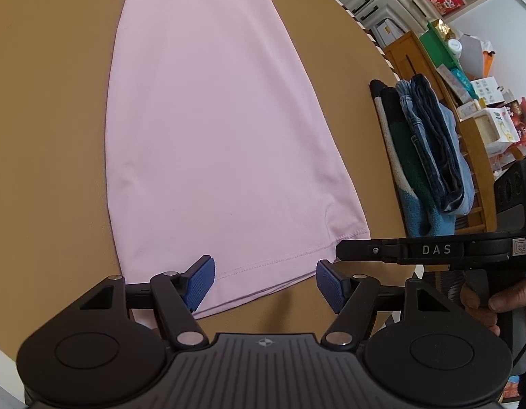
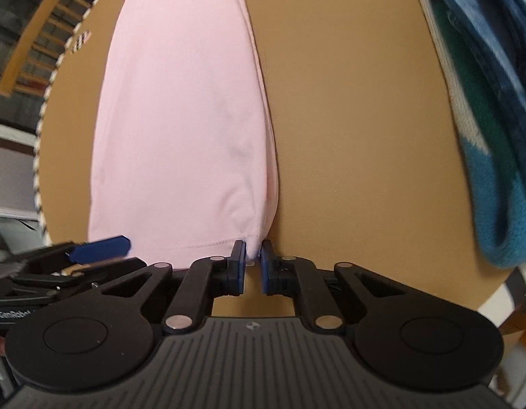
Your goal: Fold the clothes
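Left wrist view: your left tool [image 1: 264,281] sat at the bottom centre with its blue pads spread wide, the near hem of the pink garment [image 1: 215,129] lying between them but not pressed by either pad. That garment ran from the bottom centre up to the top of the frame, flat on the brown surface [image 1: 48,136]. To its right, at lower right, your right tool [image 1: 341,252] reached in sideways to the hem's right corner, with your hand [image 1: 491,301] on its grip. A stack of folded clothes [image 1: 430,156] lay at the right edge.

In the right wrist view, the left tool's blue pad showed at lower left, and your right tool's pads at bottom centre were pressed together, pinching the garment's lower right hem corner.
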`<control>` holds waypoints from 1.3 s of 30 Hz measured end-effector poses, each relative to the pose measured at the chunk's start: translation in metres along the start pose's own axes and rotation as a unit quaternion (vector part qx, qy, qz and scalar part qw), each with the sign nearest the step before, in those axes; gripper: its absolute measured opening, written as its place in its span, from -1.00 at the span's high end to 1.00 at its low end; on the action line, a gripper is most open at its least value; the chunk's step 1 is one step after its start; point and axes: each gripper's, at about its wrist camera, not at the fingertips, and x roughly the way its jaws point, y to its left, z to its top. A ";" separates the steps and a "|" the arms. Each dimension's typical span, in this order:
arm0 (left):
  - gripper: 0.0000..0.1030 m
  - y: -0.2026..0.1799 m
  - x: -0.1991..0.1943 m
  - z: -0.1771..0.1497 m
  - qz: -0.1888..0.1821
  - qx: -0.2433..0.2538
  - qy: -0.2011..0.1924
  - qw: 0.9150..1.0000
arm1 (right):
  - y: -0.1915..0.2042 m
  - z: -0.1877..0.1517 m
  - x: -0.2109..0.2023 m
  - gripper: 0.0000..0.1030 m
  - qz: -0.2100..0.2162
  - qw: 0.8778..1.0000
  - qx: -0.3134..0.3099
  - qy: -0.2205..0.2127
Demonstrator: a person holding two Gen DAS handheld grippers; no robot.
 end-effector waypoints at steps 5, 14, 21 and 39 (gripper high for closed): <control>-0.37 0.007 -0.005 0.000 -0.008 -0.017 0.000 1.000 | -0.017 -0.001 -0.005 0.86 0.035 0.999 0.022 -0.008; -0.63 0.083 -0.071 -0.008 -0.041 -0.183 -0.027 0.982 | -0.026 -0.002 -0.025 0.86 0.075 0.996 0.033 -0.024; -0.62 0.105 -0.062 -0.033 -0.081 -0.233 -0.007 0.969 | -0.019 0.005 -0.019 0.86 0.080 0.996 0.039 -0.013; 0.90 0.059 -0.065 -0.027 0.084 -0.076 -0.028 0.993 | -0.007 0.002 -0.011 0.86 0.066 0.997 0.025 -0.005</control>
